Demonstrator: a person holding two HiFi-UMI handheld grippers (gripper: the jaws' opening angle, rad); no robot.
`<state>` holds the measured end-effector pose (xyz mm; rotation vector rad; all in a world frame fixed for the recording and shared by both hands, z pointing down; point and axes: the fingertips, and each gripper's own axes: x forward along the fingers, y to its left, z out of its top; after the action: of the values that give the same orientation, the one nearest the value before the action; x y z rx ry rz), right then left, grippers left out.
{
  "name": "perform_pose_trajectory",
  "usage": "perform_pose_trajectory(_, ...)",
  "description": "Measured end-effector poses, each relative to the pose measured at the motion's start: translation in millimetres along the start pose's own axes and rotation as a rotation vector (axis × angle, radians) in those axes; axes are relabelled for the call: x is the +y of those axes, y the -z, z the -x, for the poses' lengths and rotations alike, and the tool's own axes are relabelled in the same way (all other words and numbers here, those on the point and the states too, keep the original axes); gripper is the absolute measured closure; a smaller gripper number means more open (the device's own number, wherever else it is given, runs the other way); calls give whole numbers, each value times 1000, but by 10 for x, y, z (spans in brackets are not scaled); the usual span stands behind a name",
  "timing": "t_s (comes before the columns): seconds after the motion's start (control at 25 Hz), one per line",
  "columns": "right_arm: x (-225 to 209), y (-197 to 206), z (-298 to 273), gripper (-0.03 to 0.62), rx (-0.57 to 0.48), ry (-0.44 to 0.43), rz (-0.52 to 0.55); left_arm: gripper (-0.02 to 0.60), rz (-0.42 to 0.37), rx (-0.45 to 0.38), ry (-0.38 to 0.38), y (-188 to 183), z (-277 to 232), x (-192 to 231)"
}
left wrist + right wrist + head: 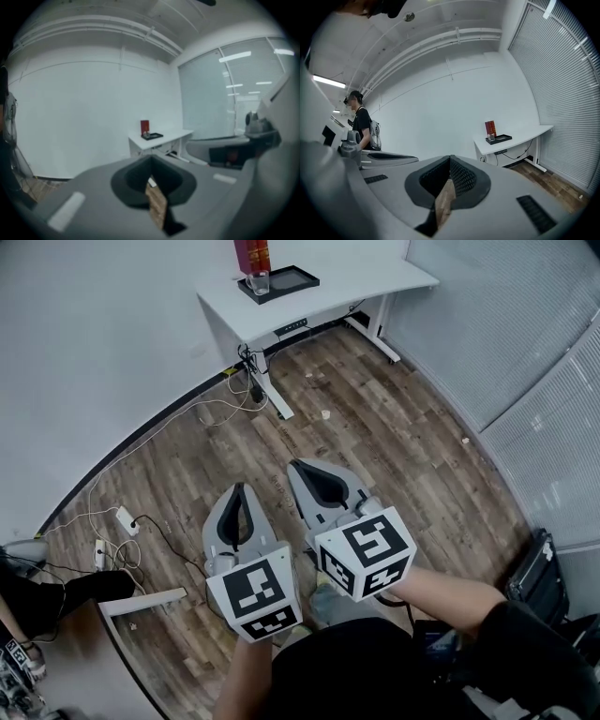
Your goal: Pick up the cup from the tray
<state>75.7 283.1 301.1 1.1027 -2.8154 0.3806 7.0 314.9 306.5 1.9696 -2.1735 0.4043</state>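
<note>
Left claw (240,488) and right claw (300,465) are both pressed together, empty. The cup (260,282) sits on the tray (295,279) at twelve o'clock, well apart. Reaching in unopened could topple it.

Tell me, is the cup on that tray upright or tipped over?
Upright: the cup stands on its base in the tray, beside the red box.

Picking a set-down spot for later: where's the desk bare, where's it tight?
Bare: the desk right of the black tray out to its far end, and the strip between tray and front edge. Crowded: the left rear, where the cup stands in the tray's left end, close in front of the red box.
</note>
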Motion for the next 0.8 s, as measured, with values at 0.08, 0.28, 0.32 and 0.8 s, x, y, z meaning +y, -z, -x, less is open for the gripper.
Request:
perform_pose_trajectory(0.08, -59, -42, -21, 580, -3, -8, 2, 580, 3, -3, -8, -52, -56, -31)
perform_pose_trajectory(0.28, -151, -94, -71, 580, -14, -23, 9, 580, 3, -17, -19, -147, -139, -86)
perform_pose_trajectory(0.32, -158, -101, -83, 580, -17, -25, 13, 580, 3, -18, -21, -155, -151, -89)
perform_pose_trajectory(0.8, -193, -198, -70, 580, -49, -35, 26, 578, -1, -37, -35, -273, -133, -123)
